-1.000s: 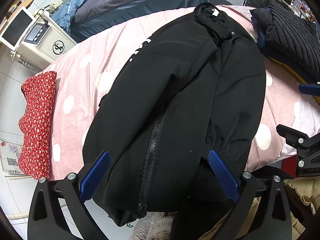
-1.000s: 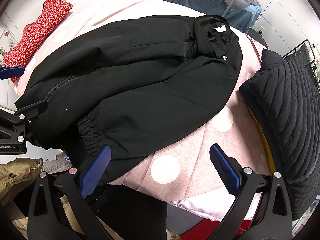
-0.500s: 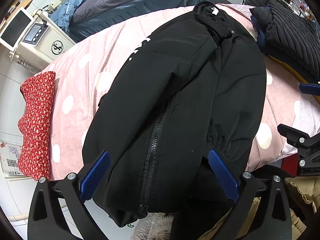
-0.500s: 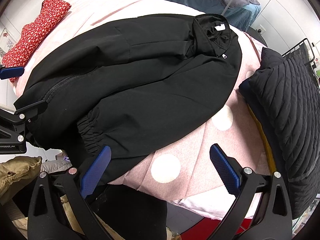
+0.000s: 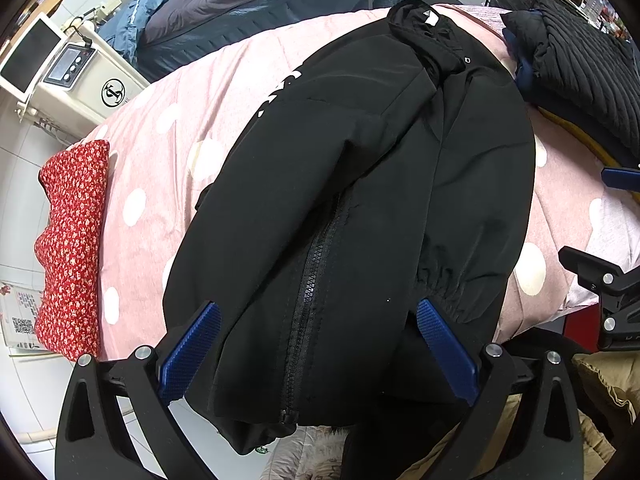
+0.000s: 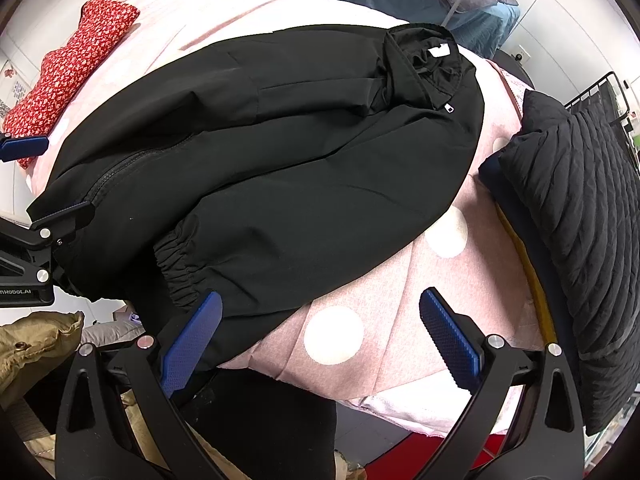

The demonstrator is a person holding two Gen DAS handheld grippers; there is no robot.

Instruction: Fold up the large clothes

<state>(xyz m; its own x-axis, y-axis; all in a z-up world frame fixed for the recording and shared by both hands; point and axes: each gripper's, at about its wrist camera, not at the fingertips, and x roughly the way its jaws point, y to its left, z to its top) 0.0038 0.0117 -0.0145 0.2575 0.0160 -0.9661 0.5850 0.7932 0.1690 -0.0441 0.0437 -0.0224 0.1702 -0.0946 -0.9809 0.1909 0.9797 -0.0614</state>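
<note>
Nothing's really shifting since a second ago; we're hovering the left gripper (image 5: 316,356) and right gripper (image 6: 320,344), both wide open and empty, at the hem of the black jacket (image 5: 360,200); it's lying on the pink bedspread (image 6: 400,292), sleeves folded in, crosswise folds still waiting.

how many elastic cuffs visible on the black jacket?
1. The cuff lies at the jacket hem near the bed edge, by the left claw. The other sleeve's cuff may be hidden.
</note>
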